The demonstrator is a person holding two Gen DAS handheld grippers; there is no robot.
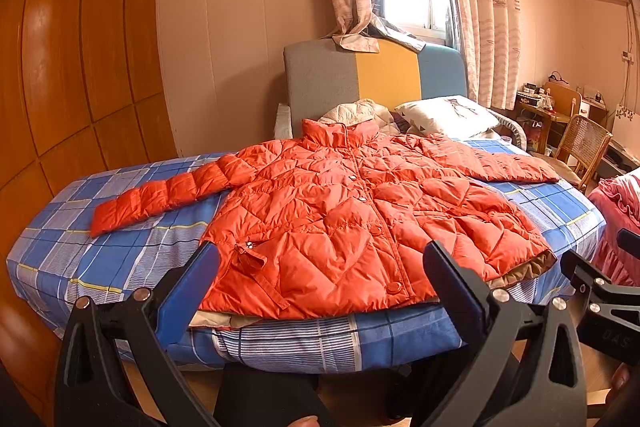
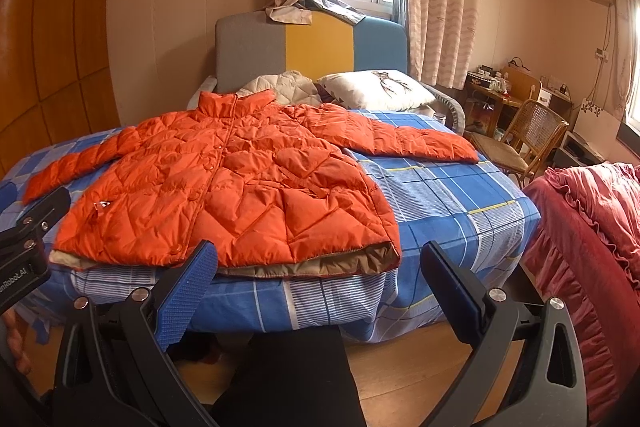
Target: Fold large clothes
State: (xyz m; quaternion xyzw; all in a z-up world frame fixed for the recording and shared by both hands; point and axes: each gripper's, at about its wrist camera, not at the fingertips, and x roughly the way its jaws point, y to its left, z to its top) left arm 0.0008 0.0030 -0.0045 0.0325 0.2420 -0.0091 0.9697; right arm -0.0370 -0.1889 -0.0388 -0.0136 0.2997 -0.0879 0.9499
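Note:
An orange quilted puffer jacket (image 1: 340,211) (image 2: 224,187) lies flat and buttoned on a bed with a blue plaid sheet (image 1: 112,259) (image 2: 440,195). Its collar points to the headboard, both sleeves are spread out sideways, and beige lining shows at the hem. My left gripper (image 1: 320,263) hangs open in front of the hem, holding nothing. My right gripper (image 2: 316,263) is also open and empty, in front of the jacket's right hem corner. In the left wrist view, part of the right gripper (image 1: 600,291) shows at the right edge; the right wrist view shows the left gripper's side (image 2: 28,243).
Beyond the collar are a white pillow (image 2: 376,89), a beige quilt (image 2: 280,85) and a grey, yellow and blue headboard (image 2: 316,47). A red ruffled bedspread (image 2: 592,239) lies to the right. A wicker chair (image 2: 524,139) and desk stand by the far right. Wooden wardrobe panels (image 1: 80,67) line the left.

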